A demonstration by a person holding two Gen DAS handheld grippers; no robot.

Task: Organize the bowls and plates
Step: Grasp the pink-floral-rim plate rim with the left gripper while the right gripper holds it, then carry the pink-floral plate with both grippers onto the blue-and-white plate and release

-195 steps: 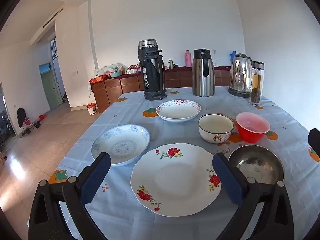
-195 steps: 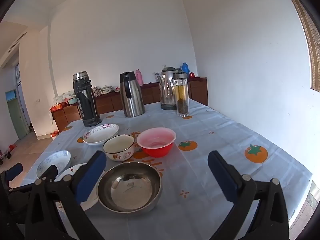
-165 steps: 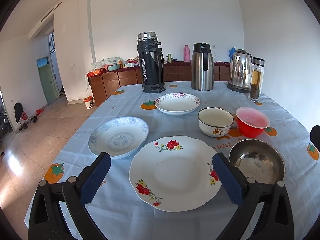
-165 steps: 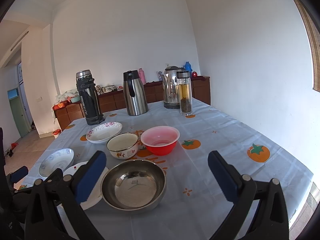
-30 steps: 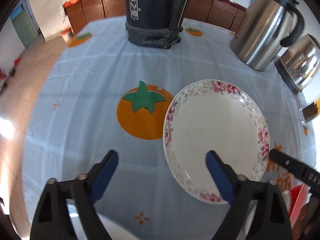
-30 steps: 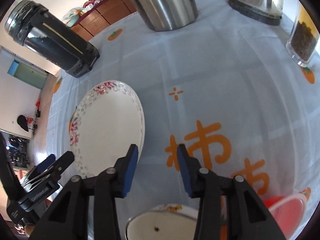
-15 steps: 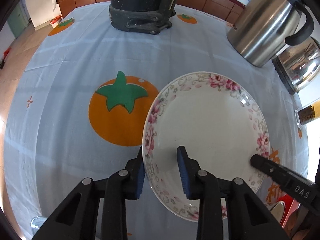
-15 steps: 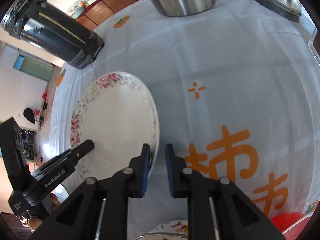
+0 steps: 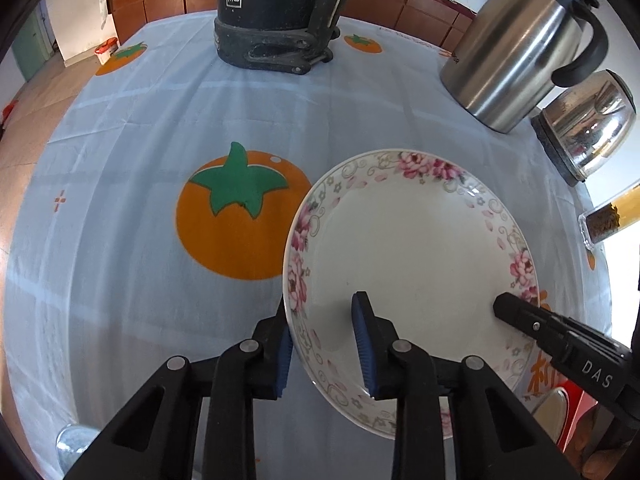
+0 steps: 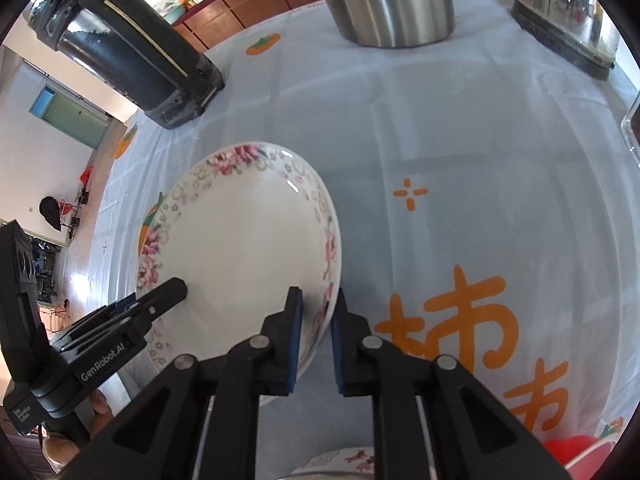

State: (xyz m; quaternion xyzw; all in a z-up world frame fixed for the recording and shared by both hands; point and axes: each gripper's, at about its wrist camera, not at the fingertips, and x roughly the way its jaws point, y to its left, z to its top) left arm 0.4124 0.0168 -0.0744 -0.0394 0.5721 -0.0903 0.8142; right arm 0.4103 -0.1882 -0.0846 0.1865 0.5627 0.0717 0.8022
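Both claws pinch opposite rims of the pink-flowered plate (image 9: 412, 248) on the desk (image 9: 120, 240): left claw (image 9: 322, 346), right claw (image 10: 316, 332). Lift both evenly (rims are slick) to stop tilting.

The right claw (image 10: 316, 332) pinches the floral plate's (image 10: 240, 248) rim at 5 o'clock; the left claw (image 10: 164, 292) reaches in at 8 o'clock.
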